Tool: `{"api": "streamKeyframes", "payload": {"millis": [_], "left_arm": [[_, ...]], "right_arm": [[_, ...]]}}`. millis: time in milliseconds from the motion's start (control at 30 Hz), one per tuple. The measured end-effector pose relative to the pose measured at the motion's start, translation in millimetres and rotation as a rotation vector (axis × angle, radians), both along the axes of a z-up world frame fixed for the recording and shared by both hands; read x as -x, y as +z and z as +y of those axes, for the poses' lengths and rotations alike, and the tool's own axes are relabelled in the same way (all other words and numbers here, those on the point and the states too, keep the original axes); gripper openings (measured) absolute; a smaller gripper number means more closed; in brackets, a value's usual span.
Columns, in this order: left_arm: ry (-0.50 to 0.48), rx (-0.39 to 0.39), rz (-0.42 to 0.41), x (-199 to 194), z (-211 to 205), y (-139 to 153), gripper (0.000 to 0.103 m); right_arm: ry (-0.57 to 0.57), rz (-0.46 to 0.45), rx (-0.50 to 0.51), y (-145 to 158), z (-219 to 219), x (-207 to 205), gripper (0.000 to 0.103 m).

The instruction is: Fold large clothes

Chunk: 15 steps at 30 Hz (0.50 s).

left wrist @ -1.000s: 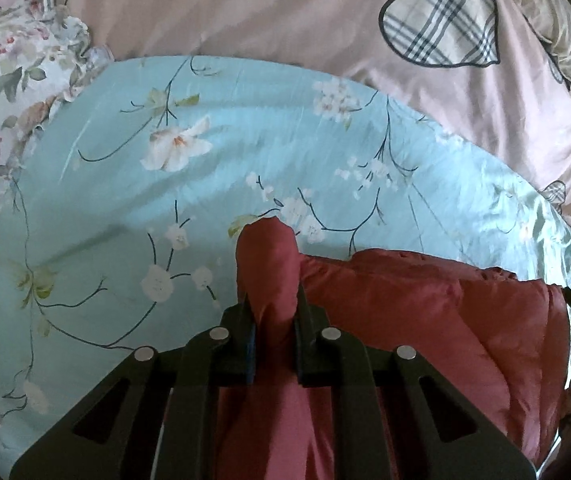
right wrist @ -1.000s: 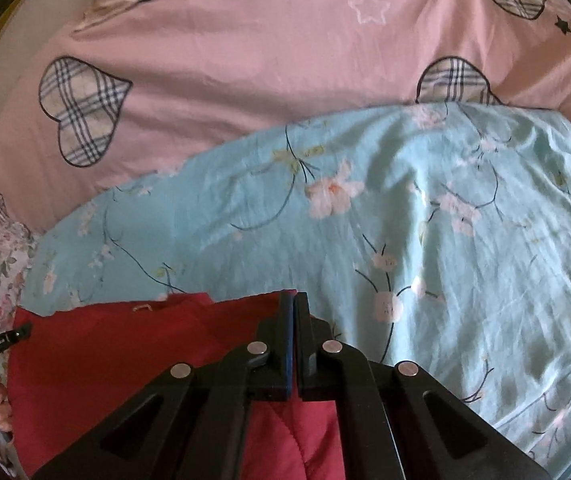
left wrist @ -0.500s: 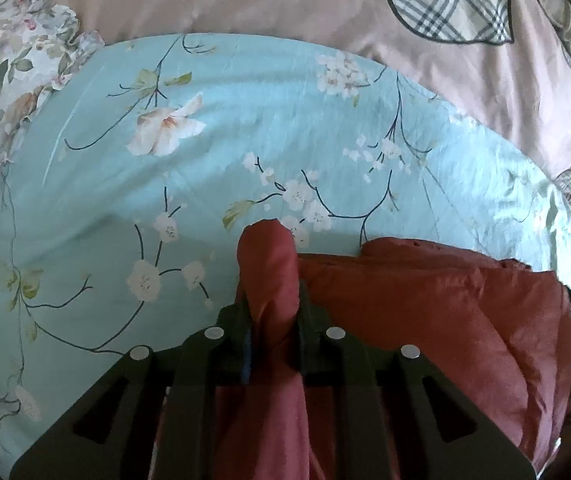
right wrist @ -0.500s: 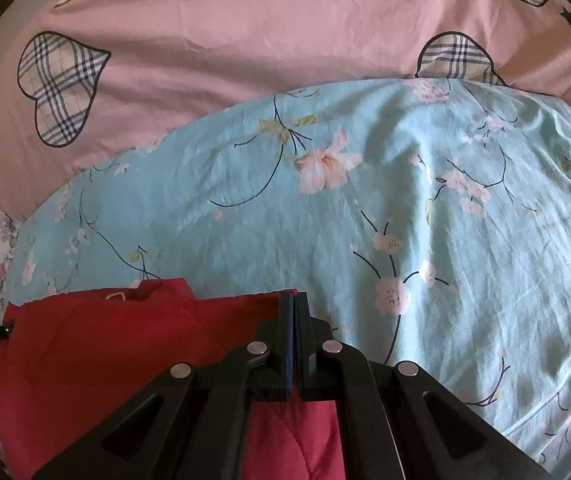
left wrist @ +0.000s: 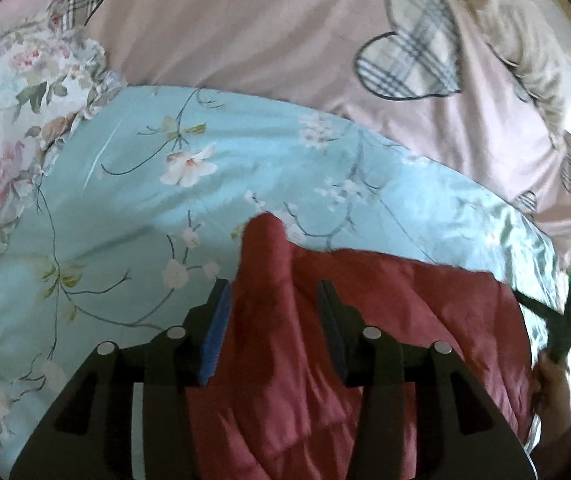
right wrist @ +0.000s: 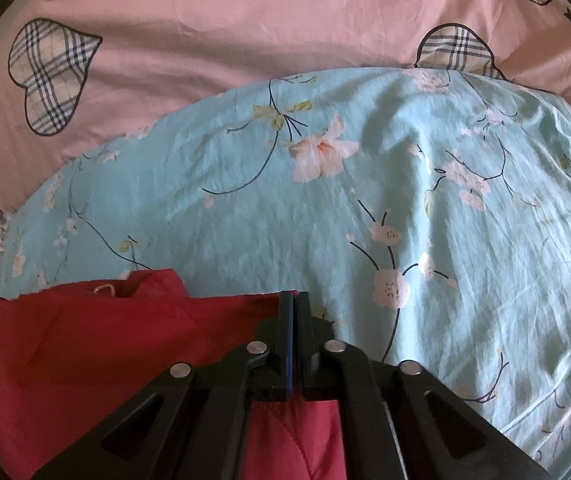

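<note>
A red quilted garment (left wrist: 385,320) lies on a light blue floral sheet (left wrist: 165,208). In the left wrist view my left gripper (left wrist: 271,300) is open, its jaws standing apart on either side of a raised red fold (left wrist: 265,264) that rests between them. In the right wrist view my right gripper (right wrist: 294,316) is shut on the garment's (right wrist: 85,340) right edge, with the red cloth pinched between the pads. The other gripper and a hand show at the far right of the left wrist view (left wrist: 561,328).
A pink bedcover with plaid hearts (right wrist: 245,40) lies beyond the blue sheet (right wrist: 405,220). A floral ruffled pillow or quilt (left wrist: 17,100) sits at the left. A beige cloth (left wrist: 525,48) lies at the back right.
My left gripper has opened and let go of the red fold, which now stands loose between the jaws. The right gripper stays shut on the garment edge.
</note>
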<state>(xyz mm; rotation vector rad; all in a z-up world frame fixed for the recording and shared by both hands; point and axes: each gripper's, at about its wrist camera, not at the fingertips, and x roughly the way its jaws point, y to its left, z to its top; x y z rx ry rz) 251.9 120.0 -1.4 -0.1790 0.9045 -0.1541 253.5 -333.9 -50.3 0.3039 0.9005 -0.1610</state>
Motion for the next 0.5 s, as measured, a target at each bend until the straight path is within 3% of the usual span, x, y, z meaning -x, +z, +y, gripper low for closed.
{"api": "streamKeyframes", "payload": {"millis": [100,133,167,300,500], "left_arm": [[-0.045,-0.014,-0.013,20.2,-9.4,4.2,0.043],[-0.064,-0.019,-0.015,27.8,-13.8,3.9,0.043],[-0.077,-0.023,-0.016,32.4,-17.2,2.8,0.043],[-0.101,-0.004,-0.006,51.3,-22.3,-2.8,0.043],[-0.114,0.015,0.005,73.5,-28.0,-10.1,0.043]], "right_arm": [[-0.004,-0.048,-0.028,15.1,-2.4,14.9,0.029],[0.001,-0.062,-0.032,19.8,-1.4,19.7,0.047],[0.010,-0.079,-0.032,24.8,0.5,25.0,0.055],[0.070,-0.125,-0.012,42.7,15.9,51.5,0.055],[0.130,-0.138,-0.054,45.2,37.3,89.4,0.055]]}}
